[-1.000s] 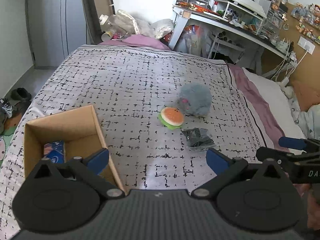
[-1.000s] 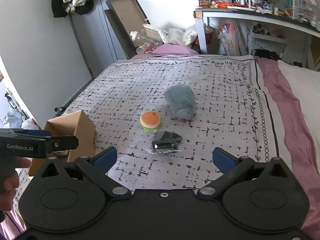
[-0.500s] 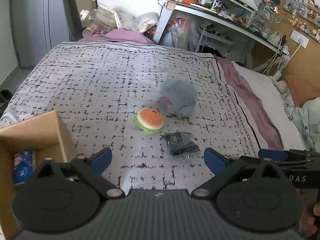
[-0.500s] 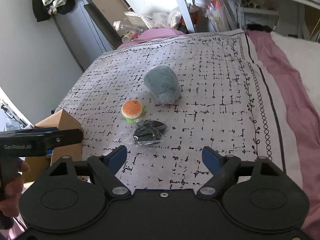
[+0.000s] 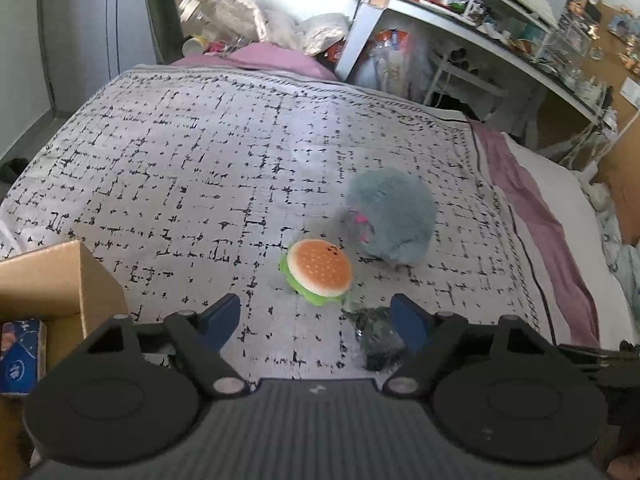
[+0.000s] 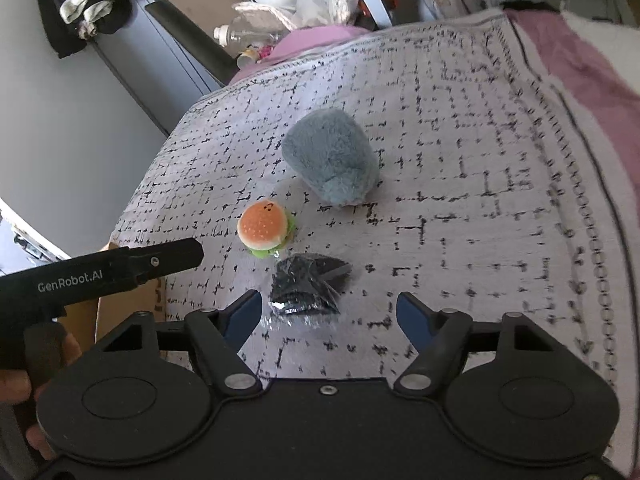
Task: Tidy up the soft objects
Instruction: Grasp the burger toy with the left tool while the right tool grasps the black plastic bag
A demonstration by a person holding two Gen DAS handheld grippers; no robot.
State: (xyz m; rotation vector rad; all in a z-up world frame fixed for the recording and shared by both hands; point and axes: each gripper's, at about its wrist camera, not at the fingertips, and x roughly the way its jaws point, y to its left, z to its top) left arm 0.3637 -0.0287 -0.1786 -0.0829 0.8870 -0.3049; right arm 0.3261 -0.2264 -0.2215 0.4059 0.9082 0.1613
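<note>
A plush burger (image 5: 319, 271) (image 6: 264, 229), a grey furry plush (image 5: 390, 216) (image 6: 332, 158) and a black item in a clear bag (image 5: 378, 338) (image 6: 308, 284) lie close together on the patterned bedspread (image 5: 200, 168). My left gripper (image 5: 316, 320) hovers just short of the burger, its jaws closing with nothing pressed between them. My right gripper (image 6: 330, 312) hovers over the near edge of the black bag, jaws closing, pads not touching it. The left gripper's body (image 6: 100, 274) shows at the left of the right wrist view.
An open cardboard box (image 5: 60, 280) with a blue packet (image 5: 20, 354) inside sits at the left on the bed. A cluttered desk (image 5: 480, 32) stands beyond the bed's far right. A pink sheet (image 6: 592, 72) borders the bedspread on the right.
Both grippers have moved forward and down toward the three objects, which now look larger. Both sets of jaws have narrowed. The box has slid toward the left edge of the left wrist view.
</note>
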